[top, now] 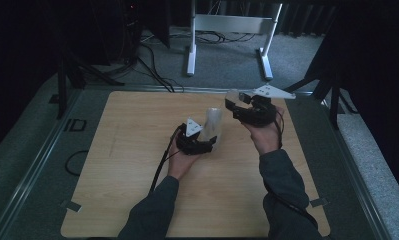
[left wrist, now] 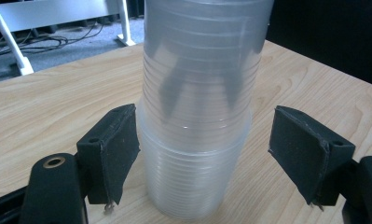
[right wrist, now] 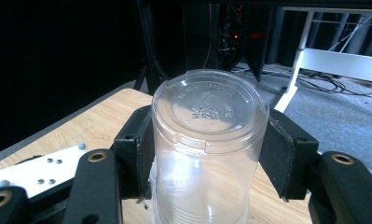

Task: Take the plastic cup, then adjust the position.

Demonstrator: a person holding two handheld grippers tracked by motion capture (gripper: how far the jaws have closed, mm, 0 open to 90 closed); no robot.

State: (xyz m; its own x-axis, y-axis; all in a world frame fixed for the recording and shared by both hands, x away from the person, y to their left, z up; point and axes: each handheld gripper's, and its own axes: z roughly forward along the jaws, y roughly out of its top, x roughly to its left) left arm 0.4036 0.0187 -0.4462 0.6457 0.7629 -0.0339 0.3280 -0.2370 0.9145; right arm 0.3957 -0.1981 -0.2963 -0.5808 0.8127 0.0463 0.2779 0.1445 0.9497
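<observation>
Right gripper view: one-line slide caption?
Right gripper clamps one clear plastic cup, upside down, above the wooden table.

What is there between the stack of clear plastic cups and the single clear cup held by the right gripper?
In the high view, only bare light wooden tabletop lies between the stack of clear plastic cups and the single clear plastic cup.

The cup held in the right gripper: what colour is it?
The cup is clear, colourless plastic; the right gripper view shows it best.
</observation>
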